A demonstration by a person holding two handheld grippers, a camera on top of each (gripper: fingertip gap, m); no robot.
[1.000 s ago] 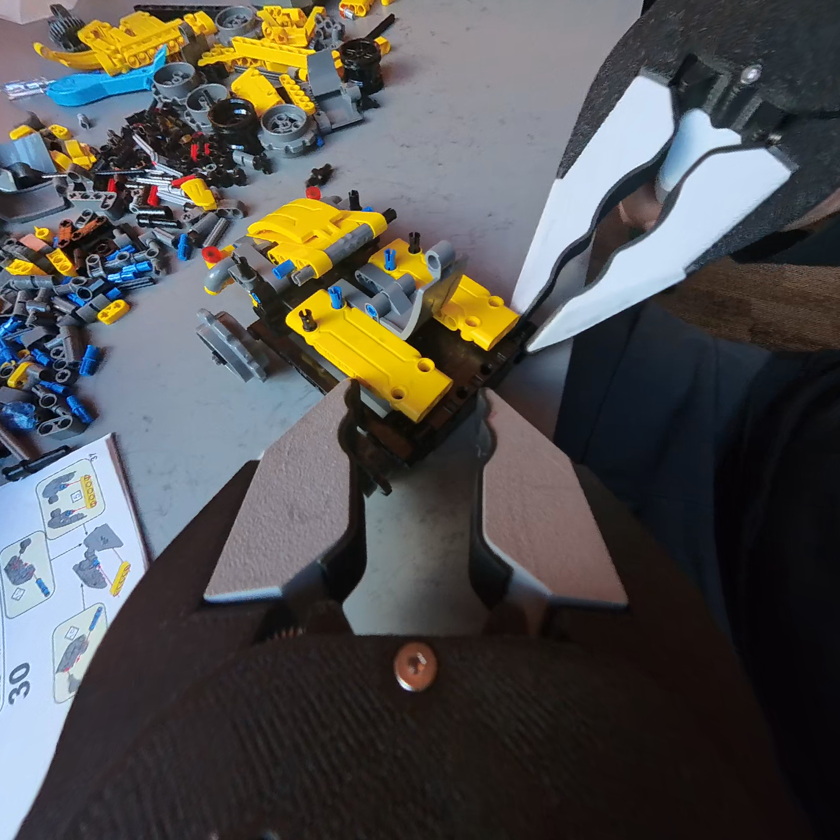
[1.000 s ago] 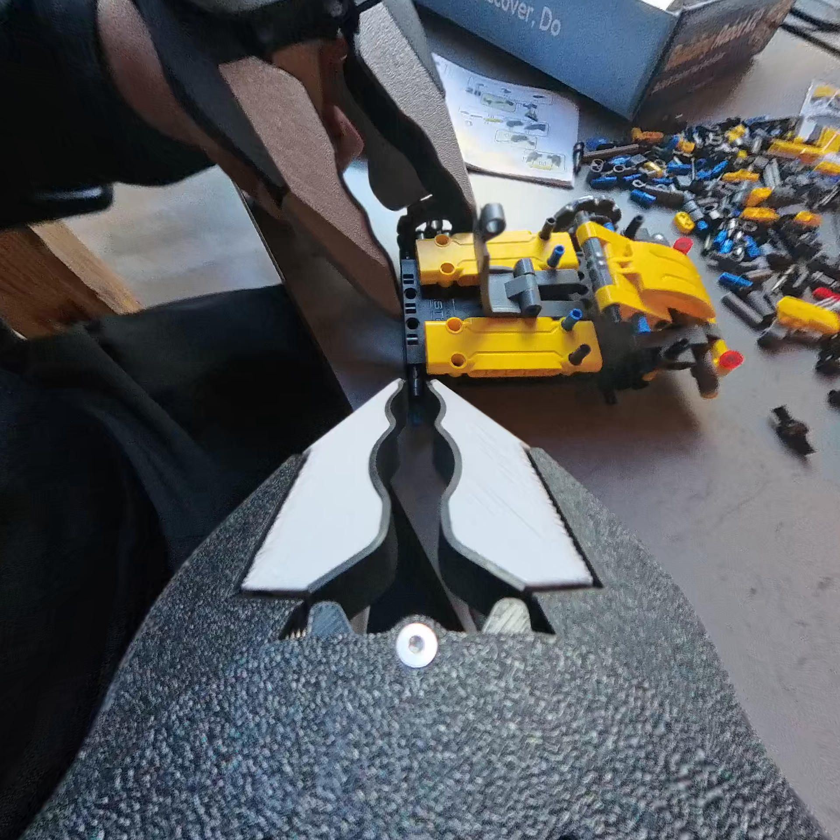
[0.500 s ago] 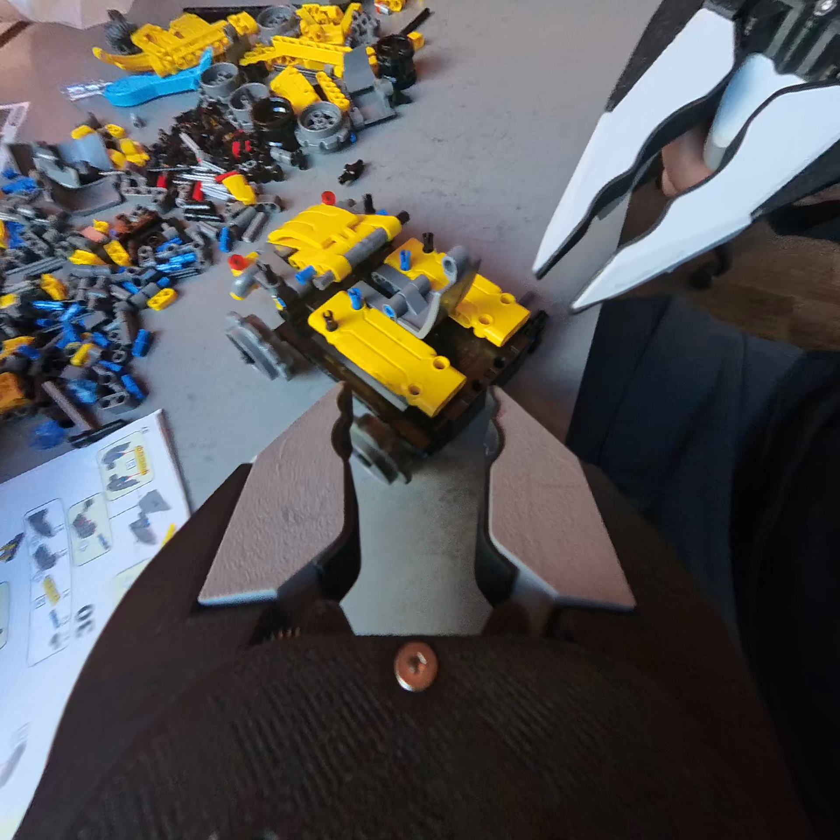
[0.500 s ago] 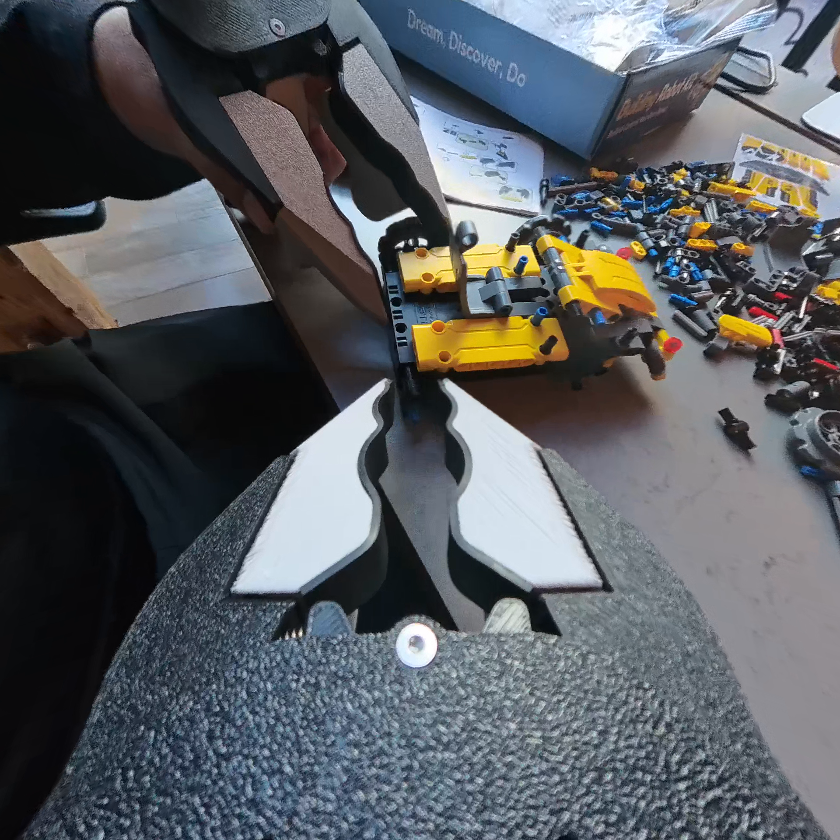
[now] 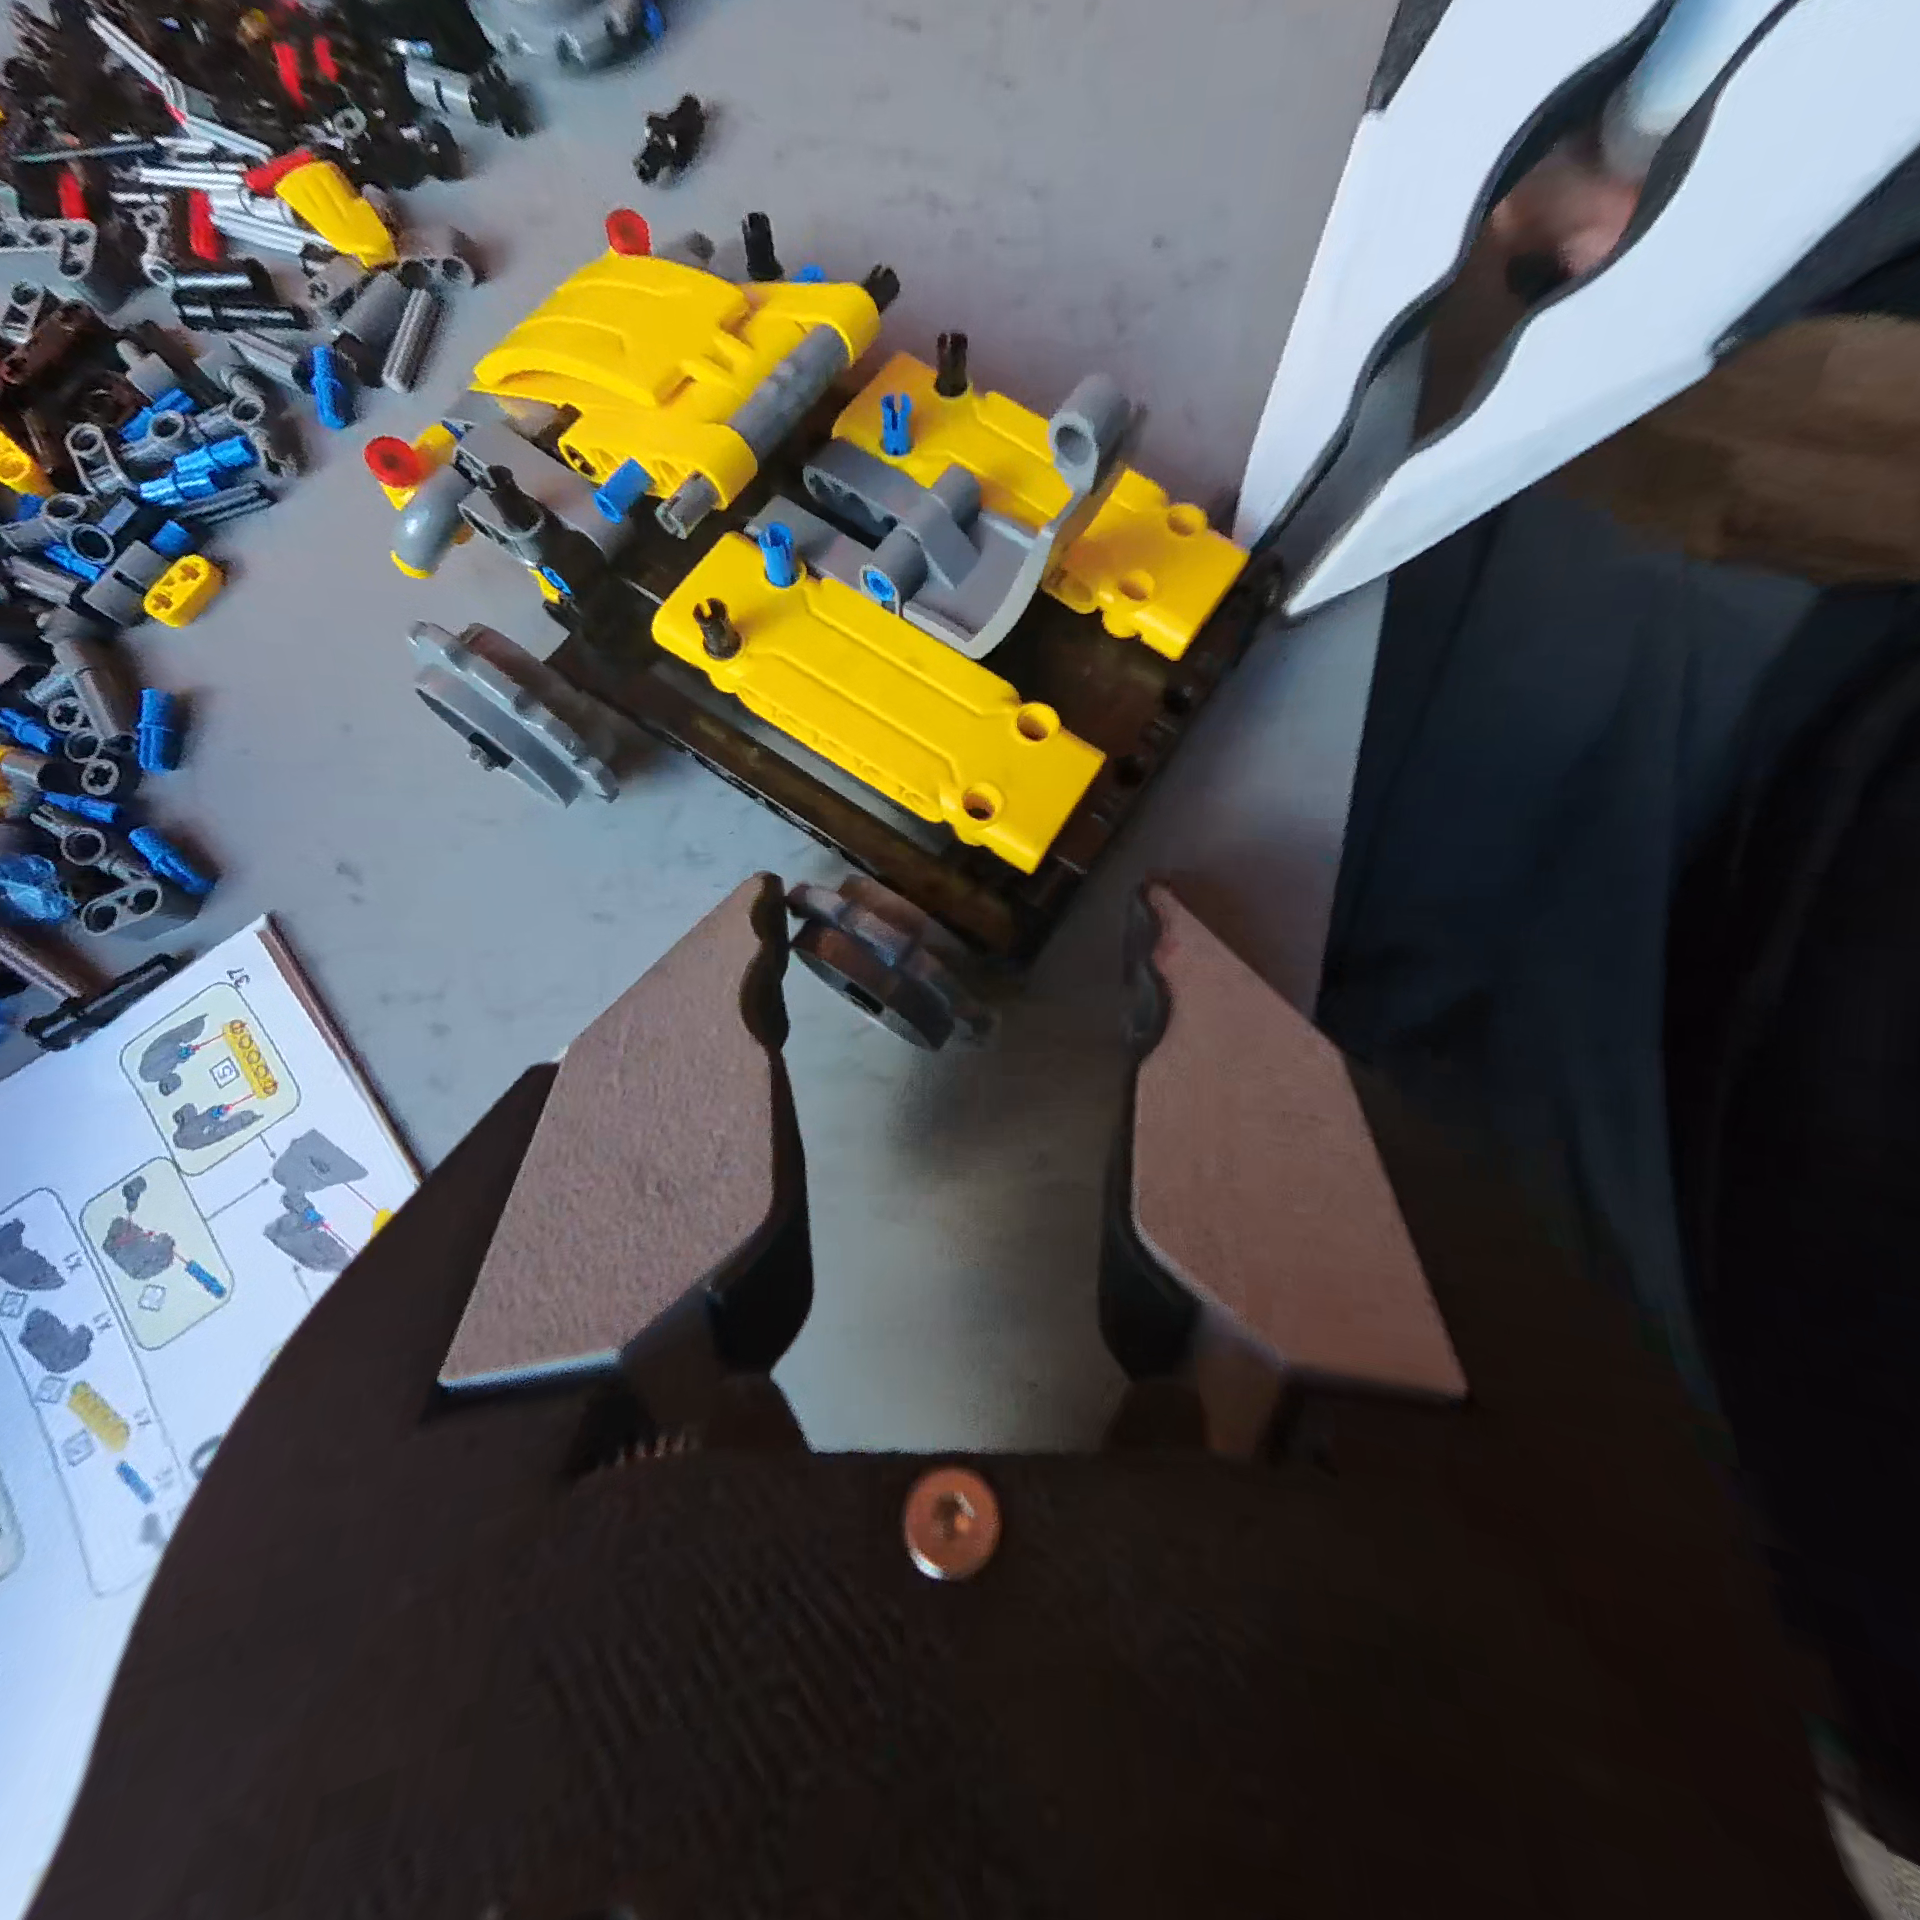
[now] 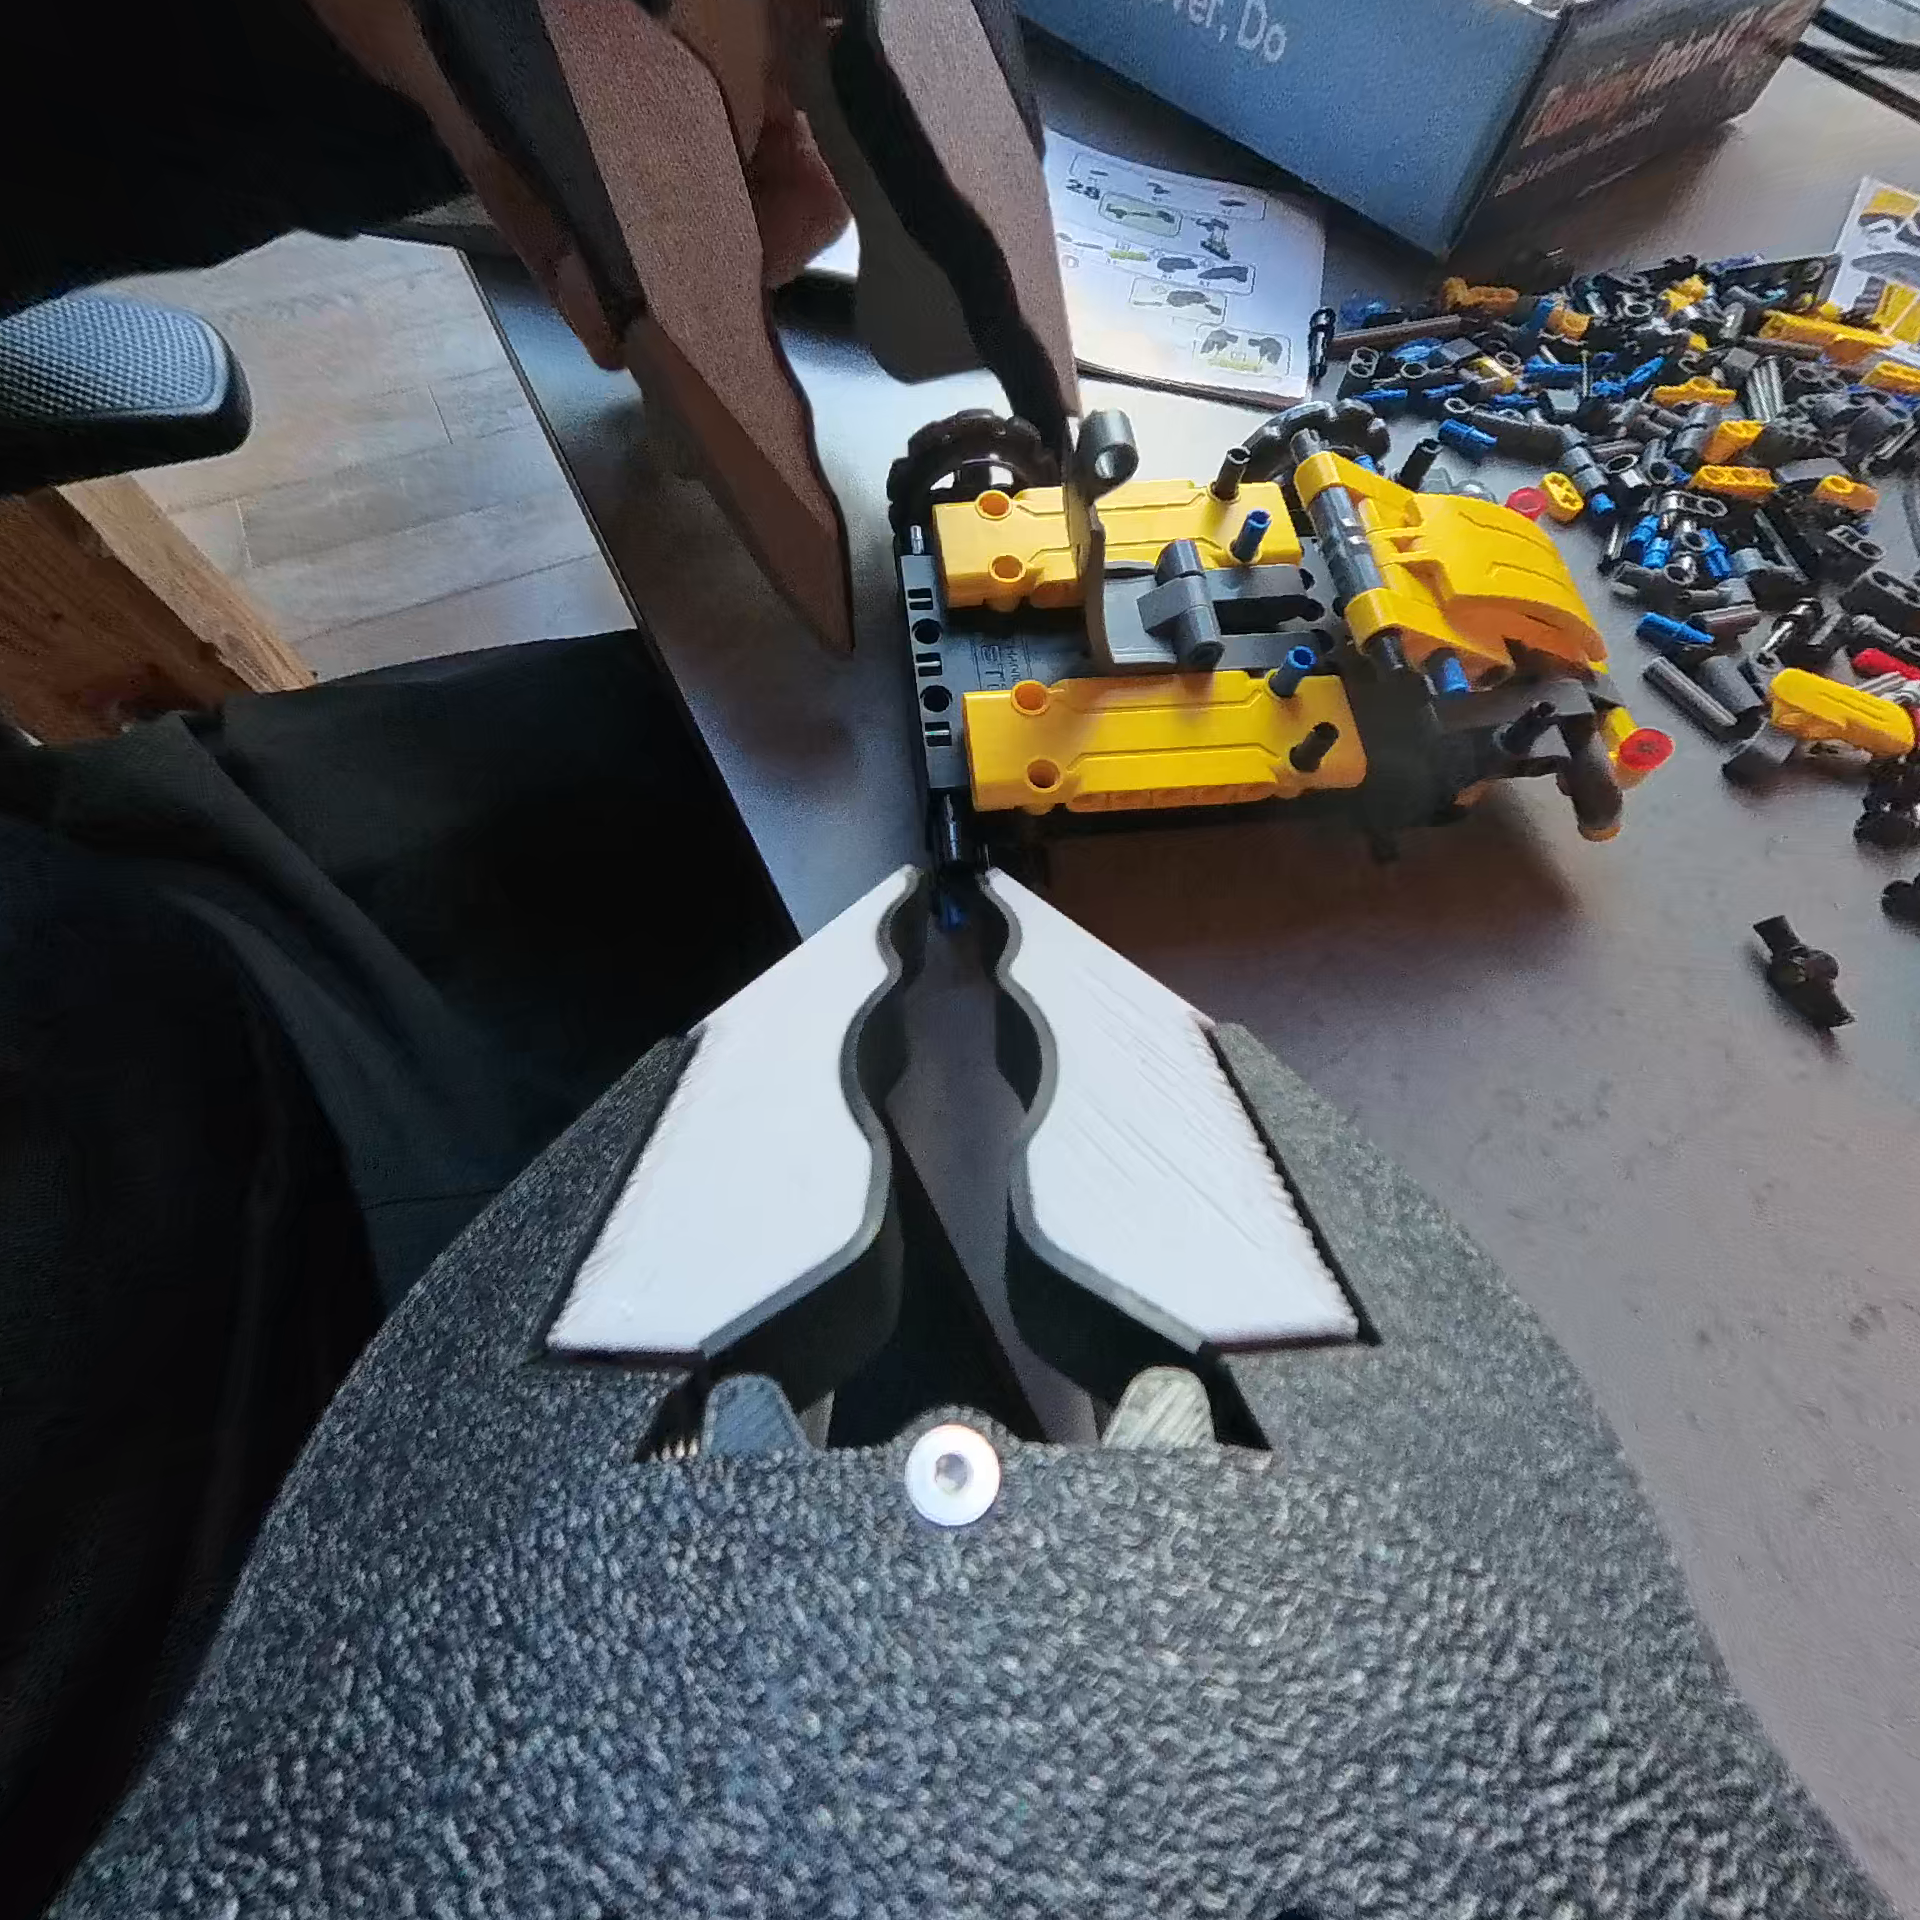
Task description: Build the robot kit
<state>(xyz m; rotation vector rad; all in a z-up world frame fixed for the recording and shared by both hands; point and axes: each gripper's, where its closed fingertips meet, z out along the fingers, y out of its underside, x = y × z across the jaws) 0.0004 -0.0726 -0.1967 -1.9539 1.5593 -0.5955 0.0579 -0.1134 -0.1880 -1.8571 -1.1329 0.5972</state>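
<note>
Half-built yellow, grey and black plastic brick vehicle [image 5: 873, 613] at near edge of grey table [image 5: 997, 135], brown-fingered left gripper [image 5: 956, 914] spread wide at its grey rear wheel [image 5: 883, 977], white-fingered right gripper [image 6: 951, 883] nearly closed on a small dark pin [image 6: 948, 847] at its rear corner, loose brick pieces [image 6: 1683, 384], printed instruction booklet [image 5: 135, 1226] and blue cardboard box [image 6: 1382, 114] around.

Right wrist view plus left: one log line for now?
left gripper: open, astride grey wheel of yellow model | right gripper: shut on black pin at model's rear corner | model: resting on table | loose parts: beyond it
</note>
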